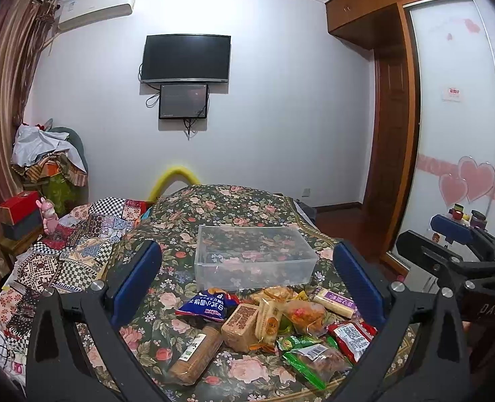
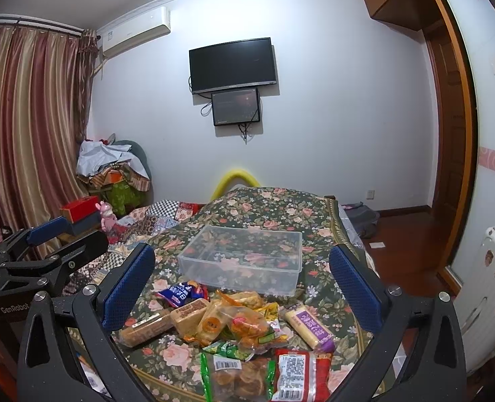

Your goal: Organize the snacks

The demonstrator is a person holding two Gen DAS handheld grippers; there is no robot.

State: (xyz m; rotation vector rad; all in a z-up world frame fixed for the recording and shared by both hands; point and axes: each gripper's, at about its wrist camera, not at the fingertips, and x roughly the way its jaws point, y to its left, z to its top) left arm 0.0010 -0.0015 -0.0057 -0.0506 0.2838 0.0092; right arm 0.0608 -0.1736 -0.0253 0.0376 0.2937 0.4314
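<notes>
- The left gripper (image 1: 247, 278) holds its blue-padded fingers (image 1: 137, 281) spread wide, gripping nothing, above the snack pile.
- The right gripper (image 2: 242, 278) is likewise spread wide with nothing between its pads, hovering beside the left one over the same pile.
- The snack pile (image 1: 274, 321) lies on the floral bedspread (image 1: 214, 207), just in front of both grippers: a blue packet (image 1: 205, 306), a long brown biscuit pack (image 1: 197, 351), a square brown cake (image 1: 240, 321), a pale bar with a purple label (image 2: 309, 326), a red packet (image 2: 297, 375) and a green-edged pack (image 2: 237, 375).
- A clear plastic box (image 1: 254, 254) sits just beyond the pile, holding no snacks.
- A wall television (image 1: 186, 58) hangs far behind.
</notes>
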